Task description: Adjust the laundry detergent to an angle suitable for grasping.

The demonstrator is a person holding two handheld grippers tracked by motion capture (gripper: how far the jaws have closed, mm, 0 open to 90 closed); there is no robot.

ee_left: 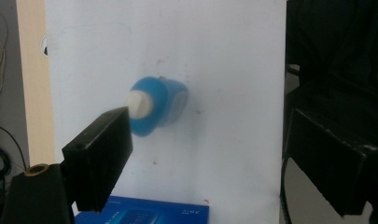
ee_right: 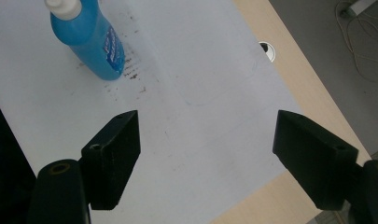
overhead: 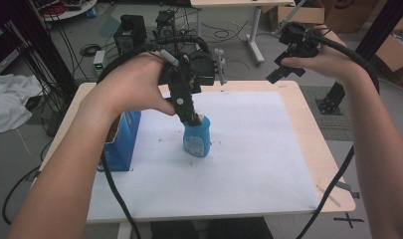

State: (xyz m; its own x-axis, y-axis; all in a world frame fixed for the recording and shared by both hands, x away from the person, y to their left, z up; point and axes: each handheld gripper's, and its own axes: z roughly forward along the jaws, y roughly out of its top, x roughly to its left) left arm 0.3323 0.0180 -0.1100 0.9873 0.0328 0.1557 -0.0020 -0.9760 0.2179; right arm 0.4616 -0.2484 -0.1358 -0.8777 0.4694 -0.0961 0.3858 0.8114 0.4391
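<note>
The blue bottle (overhead: 196,139) stands upright on the white sheet (overhead: 249,149), left of centre, right of a blue box (overhead: 120,142). My left gripper (overhead: 191,117) hovers above its cap, jaws wide apart, empty. My right gripper (overhead: 288,64) is raised far right, wide open, empty.

White cloth (overhead: 10,99) on floor, cables (overhead: 229,30).

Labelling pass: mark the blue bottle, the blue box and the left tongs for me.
blue bottle (ee_right: 95,44): right gripper view, on its blue body beside the label.
blue box (overhead: 123,142): high view, on its front face.
left tongs (ee_left: 214,154): left gripper view, midway between the two black tips, above the bottle.
</note>
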